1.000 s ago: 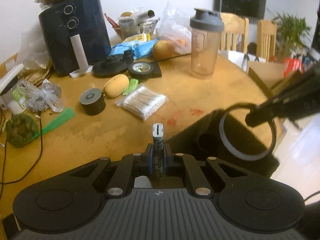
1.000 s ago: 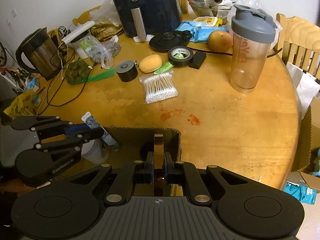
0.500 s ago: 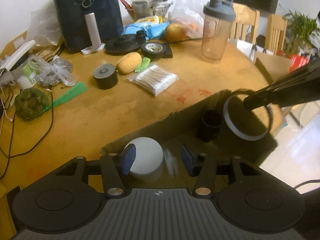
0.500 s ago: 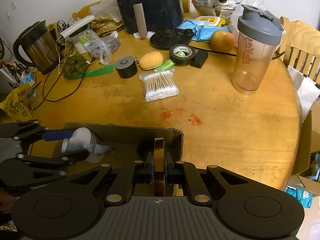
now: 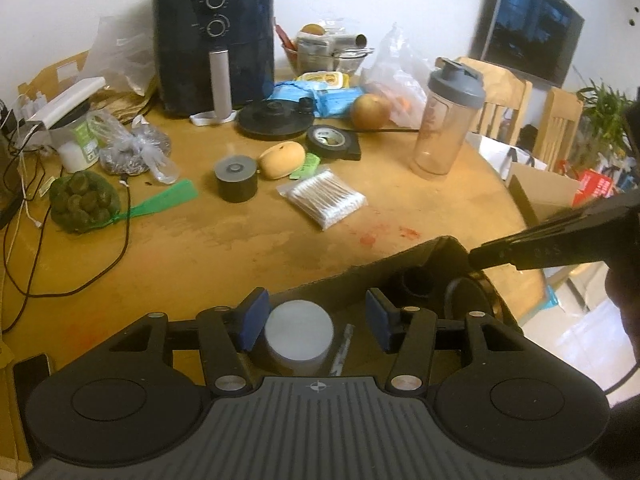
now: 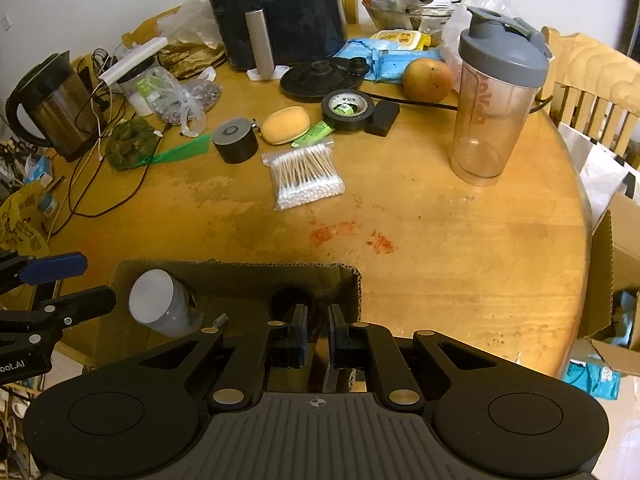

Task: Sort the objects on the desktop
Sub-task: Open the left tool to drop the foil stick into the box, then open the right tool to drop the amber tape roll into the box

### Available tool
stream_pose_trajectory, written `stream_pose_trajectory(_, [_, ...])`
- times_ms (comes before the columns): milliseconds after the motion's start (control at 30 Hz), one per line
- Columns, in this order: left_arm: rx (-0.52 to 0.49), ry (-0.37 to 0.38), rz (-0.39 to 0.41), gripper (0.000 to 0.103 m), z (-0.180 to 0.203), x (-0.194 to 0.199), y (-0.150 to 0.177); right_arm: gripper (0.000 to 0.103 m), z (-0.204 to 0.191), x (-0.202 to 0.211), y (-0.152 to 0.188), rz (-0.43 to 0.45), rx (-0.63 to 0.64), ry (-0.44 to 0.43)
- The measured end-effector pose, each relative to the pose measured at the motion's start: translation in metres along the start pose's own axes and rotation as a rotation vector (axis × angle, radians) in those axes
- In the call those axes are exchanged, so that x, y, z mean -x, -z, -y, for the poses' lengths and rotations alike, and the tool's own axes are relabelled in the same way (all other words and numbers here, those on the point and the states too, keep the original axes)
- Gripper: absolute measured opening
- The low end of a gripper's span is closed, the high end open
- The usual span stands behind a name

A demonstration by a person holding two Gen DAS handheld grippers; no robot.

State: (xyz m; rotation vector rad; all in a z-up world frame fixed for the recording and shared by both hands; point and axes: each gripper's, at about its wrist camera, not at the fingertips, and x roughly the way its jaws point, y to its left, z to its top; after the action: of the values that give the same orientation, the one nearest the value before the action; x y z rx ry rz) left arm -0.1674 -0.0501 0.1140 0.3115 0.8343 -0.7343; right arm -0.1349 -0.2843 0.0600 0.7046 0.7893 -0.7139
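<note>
A cardboard box (image 6: 240,270) sits at the table's near edge. In it are a white-capped jar (image 6: 160,304), a black cup (image 6: 290,300) and a small pen-like item (image 5: 340,350). My left gripper (image 5: 316,316) is open and empty above the jar (image 5: 299,332). My right gripper (image 6: 318,338) is slightly open over the box, with a tape ring (image 5: 464,300) loose in the box below it. On the table lie a cotton swab bag (image 6: 304,174), a black tape roll (image 6: 348,108), a black cylinder (image 6: 235,140) and a yellow oval object (image 6: 286,124).
A shaker bottle (image 6: 496,96), an air fryer (image 6: 276,4), a kettle (image 6: 48,104), a green net bag (image 6: 128,144), cables (image 6: 100,208) and food bags crowd the round wooden table (image 6: 460,240). Chairs (image 6: 592,88) and another carton (image 6: 616,280) stand to the right.
My left gripper opened and dropped the small item into the box. My right gripper lowered the tape ring into the box and opened slightly, letting it go.
</note>
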Motion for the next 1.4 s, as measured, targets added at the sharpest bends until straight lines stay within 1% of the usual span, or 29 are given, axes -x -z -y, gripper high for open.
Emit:
stream_pose_trajectory(33, [0.006,-0.004,0.0,0.053,-0.002,0.001,0.0,0.02,0.0,0.001,0.0,0.005,0.0,-0.001])
stream_pose_trajectory(67, [0.016,-0.006,0.001,0.053,-0.004,0.002,-0.001,0.035,-0.001,0.002,-0.001,0.012,0.0,-0.001])
stream_pose_trajectory(100, [0.028,-0.007,0.001,0.053,-0.006,0.002,-0.002,0.058,-0.001,0.003,-0.001,0.021,-0.001,0.001])
stream_pose_trajectory(167, [0.054,-0.013,0.001,0.053,-0.011,0.002,-0.003,0.079,-0.001,0.007,-0.002,0.052,-0.005,0.01])
stream_pose_trajectory(200, [0.069,-0.018,0.004,0.053,-0.014,0.003,-0.004,0.086,0.0,0.008,-0.003,0.066,-0.005,0.012])
stream_pose_trajectory(233, [0.081,-0.022,0.005,0.053,-0.016,0.003,-0.005,0.089,0.0,0.01,-0.005,0.075,-0.002,0.011])
stream_pose_trajectory(267, [0.092,-0.024,0.004,0.053,-0.018,0.002,-0.005,0.097,0.0,0.01,-0.006,0.081,0.002,0.014])
stream_pose_trajectory(300, [0.098,-0.025,0.001,0.053,-0.02,0.001,-0.006,0.1,0.0,0.011,-0.007,0.086,0.006,0.022])
stream_pose_trajectory(400, [0.111,-0.027,-0.007,0.053,-0.024,-0.001,-0.006,0.103,0.001,0.01,-0.008,0.088,0.016,0.024])
stream_pose_trajectory(700, [0.136,-0.028,-0.053,0.054,-0.029,-0.013,-0.009,0.103,0.008,0.006,-0.011,0.075,0.015,0.042])
stream_pose_trajectory(833, [0.17,-0.029,-0.072,0.055,-0.034,-0.017,-0.01,0.103,0.009,0.003,-0.013,0.068,0.028,0.035])
stream_pose_trajectory(900, [0.186,-0.036,-0.074,0.074,-0.037,-0.018,-0.01,0.103,0.009,0.001,-0.014,0.063,0.039,0.031])
stream_pose_trajectory(933, [0.192,-0.045,-0.068,0.075,-0.038,-0.018,-0.011,0.103,0.009,0.0,-0.015,0.06,0.043,0.03])
stream_pose_trajectory(1100, [0.206,-0.054,-0.079,0.075,-0.041,-0.021,-0.014,0.103,0.01,-0.004,-0.018,0.05,0.061,0.017])
stream_pose_trajectory(1400, [0.217,-0.049,-0.083,0.075,-0.041,-0.028,-0.022,0.103,0.018,-0.012,-0.027,0.03,0.097,-0.005])
